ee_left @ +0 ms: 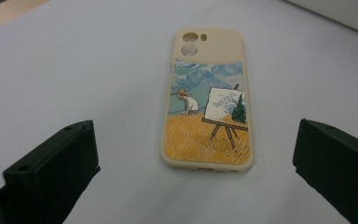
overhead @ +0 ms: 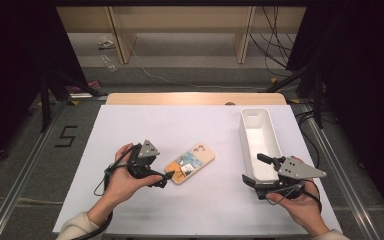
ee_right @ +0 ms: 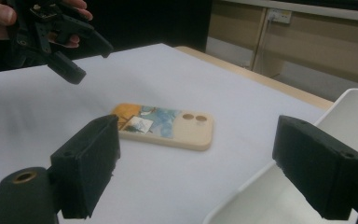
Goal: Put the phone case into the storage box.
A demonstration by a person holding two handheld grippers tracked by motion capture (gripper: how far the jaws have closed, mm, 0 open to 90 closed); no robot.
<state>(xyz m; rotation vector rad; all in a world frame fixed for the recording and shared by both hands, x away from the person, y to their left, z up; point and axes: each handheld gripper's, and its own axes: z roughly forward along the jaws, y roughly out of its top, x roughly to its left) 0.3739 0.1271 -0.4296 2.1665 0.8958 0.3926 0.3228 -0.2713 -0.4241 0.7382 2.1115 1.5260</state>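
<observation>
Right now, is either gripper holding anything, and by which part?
Nothing is held. The left gripper is open near the phone case; the right gripper is open at the white bin.

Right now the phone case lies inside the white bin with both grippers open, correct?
Not quite. The phone case lies flat on the white table, left of the white bin, as the high view shows. Both the left gripper and right gripper are open.
</observation>
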